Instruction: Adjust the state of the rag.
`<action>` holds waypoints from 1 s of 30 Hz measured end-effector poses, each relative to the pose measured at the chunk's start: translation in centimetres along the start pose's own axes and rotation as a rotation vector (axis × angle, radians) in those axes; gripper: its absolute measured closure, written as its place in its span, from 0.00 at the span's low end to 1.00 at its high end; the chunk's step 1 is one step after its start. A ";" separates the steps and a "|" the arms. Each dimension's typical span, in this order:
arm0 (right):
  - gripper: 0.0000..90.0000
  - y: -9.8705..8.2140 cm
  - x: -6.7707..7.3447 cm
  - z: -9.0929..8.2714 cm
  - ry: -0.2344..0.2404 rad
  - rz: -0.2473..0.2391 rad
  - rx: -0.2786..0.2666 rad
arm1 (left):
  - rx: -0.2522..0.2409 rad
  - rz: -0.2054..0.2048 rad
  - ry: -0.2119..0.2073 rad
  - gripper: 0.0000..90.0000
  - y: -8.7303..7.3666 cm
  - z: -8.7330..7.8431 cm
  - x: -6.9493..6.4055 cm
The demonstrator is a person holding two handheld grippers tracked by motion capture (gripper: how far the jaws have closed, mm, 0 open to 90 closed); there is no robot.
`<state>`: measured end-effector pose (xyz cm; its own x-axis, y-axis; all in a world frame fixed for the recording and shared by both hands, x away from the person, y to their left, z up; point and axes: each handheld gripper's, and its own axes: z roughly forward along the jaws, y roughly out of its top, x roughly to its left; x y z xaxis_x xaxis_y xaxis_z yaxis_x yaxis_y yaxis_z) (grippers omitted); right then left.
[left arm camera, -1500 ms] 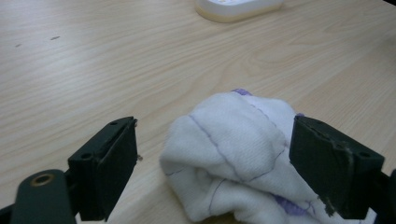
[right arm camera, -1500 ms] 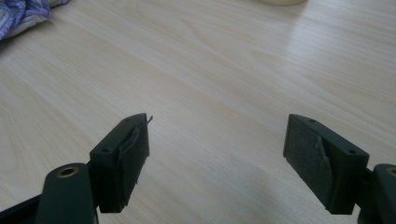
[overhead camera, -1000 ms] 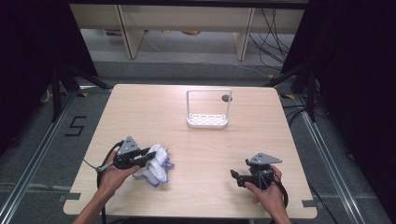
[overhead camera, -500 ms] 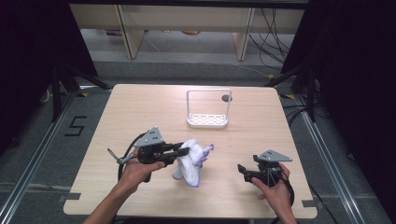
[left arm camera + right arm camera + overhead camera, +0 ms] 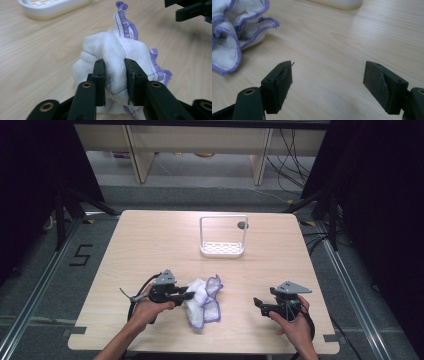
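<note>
Left gripper (image 5: 189,295) bites a bunch of the cloth (image 5: 202,301); its jaws have just been opening a little, with the cloth between them. From the high view, the cloth lies crumpled on the bench (image 5: 150,245), near the front edge and a bit left of the middle. Right gripper (image 5: 257,303) is let go, holding nothing, well apart from the cloth with bare wood between them. The rack (image 5: 222,237) stands far back, near the middle, with lots of open bench all around it. The person's arms are cut off at the bottom of this view.

In the left gripper view, the two jaws press into the white cloth (image 5: 115,65) from both sides. A purple hem sticks up at the top. The cloth hides the bench right behind it. The rack (image 5: 50,8) is cut off at the top left, and the right gripper (image 5: 182,13) pokes in at the top right, blurry.

In the right gripper view, the jaws stand wide apart over bare wood. The cloth (image 5: 234,32) lies at the left, cut off by the edge. A bit of the rack (image 5: 337,3) shows at the top, hard to make out.
</note>
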<state>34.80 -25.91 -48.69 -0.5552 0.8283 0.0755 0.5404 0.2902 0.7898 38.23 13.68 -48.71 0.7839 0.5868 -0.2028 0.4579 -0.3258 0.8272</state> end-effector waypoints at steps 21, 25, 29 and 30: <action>0.26 0.0 0.5 0.3 0.024 -0.011 0.033 | -0.009 0.090 0.068 0.53 1.9 -2.5 -3.9; 0.26 -0.1 0.5 0.4 0.024 -0.004 0.031 | 0.057 0.133 0.086 0.56 1.7 -0.5 -5.4; 0.26 -0.1 0.6 0.4 0.026 -0.009 0.032 | 0.130 0.169 0.119 0.57 1.2 1.2 -5.7; 0.26 -0.1 0.6 0.4 0.024 -0.005 0.035 | 0.149 0.189 0.141 0.56 1.1 1.7 -5.7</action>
<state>34.69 -25.24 -48.95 -0.5722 0.8155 0.0865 0.5595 0.3111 0.7682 34.96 8.74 -47.52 0.7998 0.5994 0.0316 0.3737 -0.5385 0.7552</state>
